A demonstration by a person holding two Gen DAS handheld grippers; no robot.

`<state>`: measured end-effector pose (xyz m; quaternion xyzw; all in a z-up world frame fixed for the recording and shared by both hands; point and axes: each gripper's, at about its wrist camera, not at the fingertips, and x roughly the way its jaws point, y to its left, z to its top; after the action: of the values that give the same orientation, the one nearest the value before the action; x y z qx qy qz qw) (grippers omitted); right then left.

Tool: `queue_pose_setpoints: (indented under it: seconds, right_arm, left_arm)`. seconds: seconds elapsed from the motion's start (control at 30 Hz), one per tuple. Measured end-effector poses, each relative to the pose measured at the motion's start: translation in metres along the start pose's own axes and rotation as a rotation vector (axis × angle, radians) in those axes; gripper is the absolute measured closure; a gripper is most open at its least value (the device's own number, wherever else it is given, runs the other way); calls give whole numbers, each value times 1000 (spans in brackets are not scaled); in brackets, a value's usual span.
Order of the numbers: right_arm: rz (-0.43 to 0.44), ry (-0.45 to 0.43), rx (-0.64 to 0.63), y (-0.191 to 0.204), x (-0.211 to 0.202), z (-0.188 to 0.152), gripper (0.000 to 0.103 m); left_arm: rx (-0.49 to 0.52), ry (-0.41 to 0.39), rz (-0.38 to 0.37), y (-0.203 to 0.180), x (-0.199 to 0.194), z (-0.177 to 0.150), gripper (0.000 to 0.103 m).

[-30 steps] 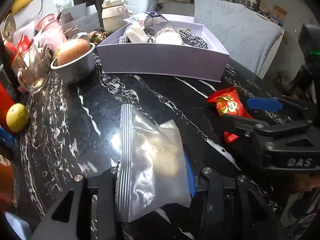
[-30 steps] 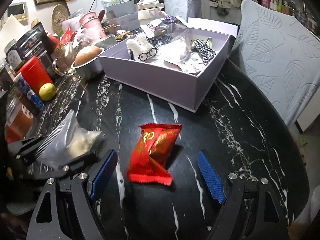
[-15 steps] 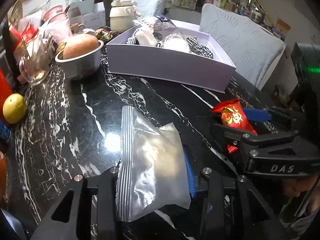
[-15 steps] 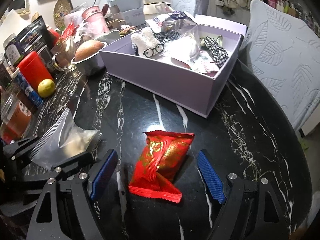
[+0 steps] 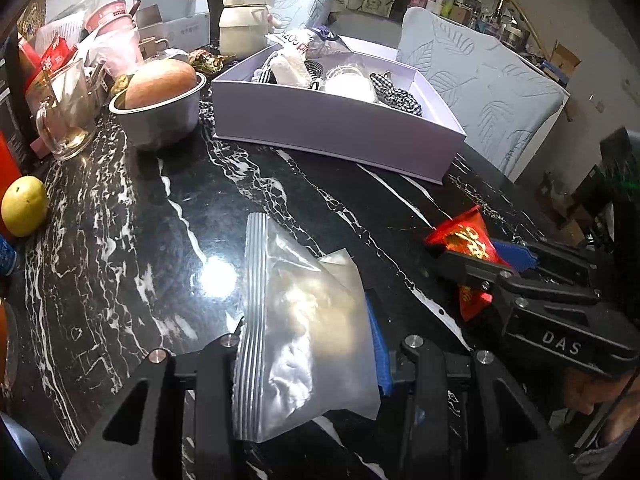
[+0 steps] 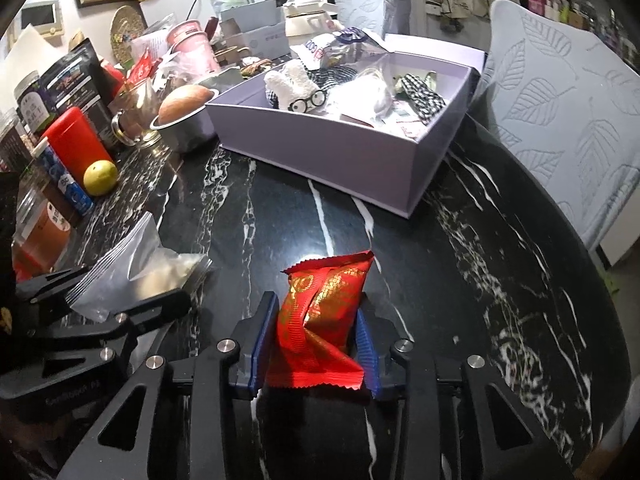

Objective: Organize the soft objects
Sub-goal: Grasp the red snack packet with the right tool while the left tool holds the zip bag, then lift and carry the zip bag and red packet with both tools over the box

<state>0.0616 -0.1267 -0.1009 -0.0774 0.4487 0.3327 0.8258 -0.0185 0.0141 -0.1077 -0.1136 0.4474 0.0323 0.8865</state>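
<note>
On the black marble table [image 6: 500,264] stands one lilac box [image 6: 320,152]. One red packet [image 6: 320,320] and one clear zip bag [image 5: 304,320] lie nearer its front edge. Toward the left edge are one steel bowl [image 5: 160,120], one yellow fruit [image 6: 100,178], one glass mug [image 5: 64,120], and one red canister [image 6: 76,144]. Two grippers show, left gripper [image 5: 308,356] and right gripper [image 6: 316,344]. Two chairs [image 6: 560,100] stand behind.

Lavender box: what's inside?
In the lavender box: a white plush with glasses, a checkered fabric piece, a clear bag of white stuff, a printed packet over the back rim. Whatever lies beneath them is covered.
</note>
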Motion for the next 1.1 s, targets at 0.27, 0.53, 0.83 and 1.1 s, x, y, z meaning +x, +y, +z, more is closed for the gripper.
queue_pose_setpoints:
  seconds: [0.27,0.53,0.83,1.1]
  right_arm:
    - [25,-6,72,-6,-17,-20,66]
    - [44,-15,104,-5,-30,-36,67]
    - [70,-44,121,-1,-47,-48,67]
    - [64,-95,133,5,-77,-60,67]
  left_arm:
    - [-4,14,-21,-3,-4,-5,66]
    - [19,-1,-34,-12,-17,-12,67]
    - [35,-30,-44,-25,-37,-22,67]
    - [88,-73,-72,-40,-63,-25,67]
